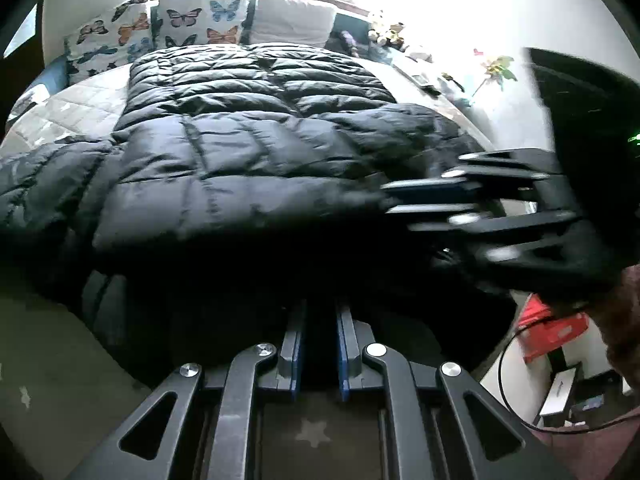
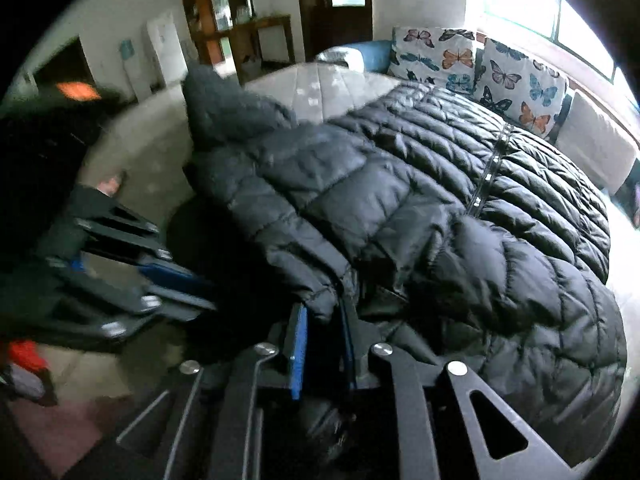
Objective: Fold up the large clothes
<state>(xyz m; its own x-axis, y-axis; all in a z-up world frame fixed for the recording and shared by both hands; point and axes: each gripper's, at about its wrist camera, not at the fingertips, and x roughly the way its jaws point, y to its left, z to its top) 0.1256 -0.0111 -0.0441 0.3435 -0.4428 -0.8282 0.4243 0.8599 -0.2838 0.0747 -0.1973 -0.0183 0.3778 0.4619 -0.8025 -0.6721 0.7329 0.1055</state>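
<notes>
the right tongs sit nearest the work: a rolled edge of the black puffer jacket hangs between the two blue pads, which stand slightly apart, and whether they press the cloth or merely flank it cannot be told from the right wrist view. the left tongs hang just off the near edge of the bed, their blue pads close together with a narrow dark gap; in the left wrist view the jacket's shadowed underside lies right ahead of them, but whether cloth is pinched between them is too dark to say.

the jacket lies straight ahead of both tongs, spread over the bed. its long axis runs from the near edge, where a folded-over flap bunches up, away toward the butterfly pillows; the row of snaps down the front follows that line. the hood or collar end sticks up at the left in the right wrist view. the right tongs are the nearer to the folded flap, so the next fold most likely turns on that side, and the left tongs would steady the near hem.

no container is in use here; only a red box shows on the floor beside the bed, its contents hidden.
</notes>
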